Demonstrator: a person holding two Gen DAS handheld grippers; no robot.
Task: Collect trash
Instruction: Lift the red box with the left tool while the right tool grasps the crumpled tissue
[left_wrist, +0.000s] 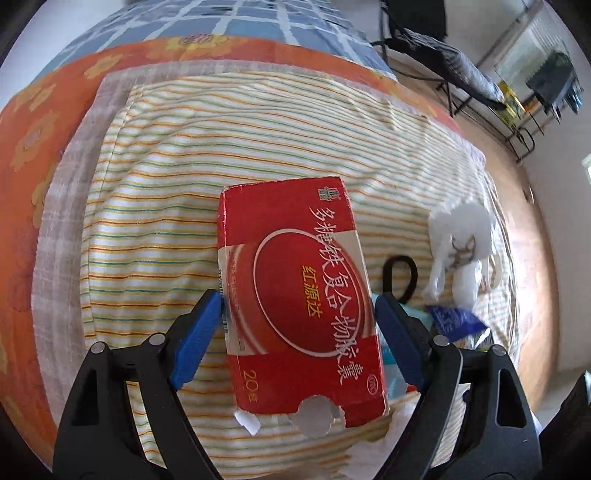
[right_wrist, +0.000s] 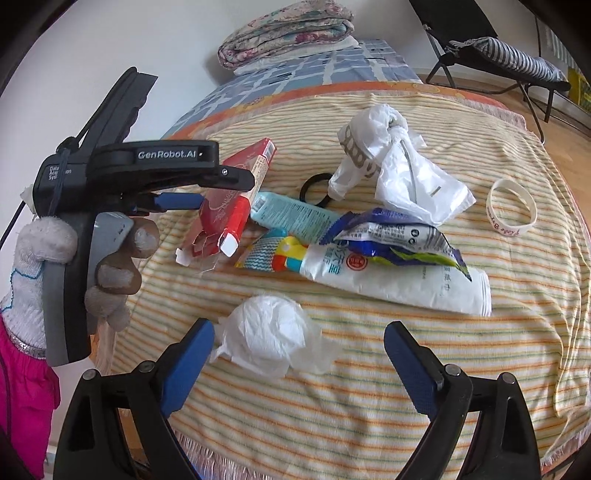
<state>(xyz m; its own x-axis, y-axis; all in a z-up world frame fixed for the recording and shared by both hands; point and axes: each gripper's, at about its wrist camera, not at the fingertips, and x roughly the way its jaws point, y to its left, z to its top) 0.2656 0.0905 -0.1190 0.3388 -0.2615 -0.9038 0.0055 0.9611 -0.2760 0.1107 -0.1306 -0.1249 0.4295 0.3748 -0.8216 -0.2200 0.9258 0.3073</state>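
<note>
Trash: red box (left_wrist: 299, 295) on striped bed cover (left_wrist: 155, 206) | left gripper (left_wrist: 297, 317): jaws open, straddling box | right gripper (right_wrist: 299, 354): jaws open around crumpled tissue (right_wrist: 269, 332)

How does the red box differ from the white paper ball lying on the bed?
The red box is flat-sided printed cardboard; the white paper ball is crumpled, plain and rounded. The box sits between the left gripper fingers; the ball lies in front of the open right gripper, nearer its left finger. Both rest on the striped blanket.
</note>
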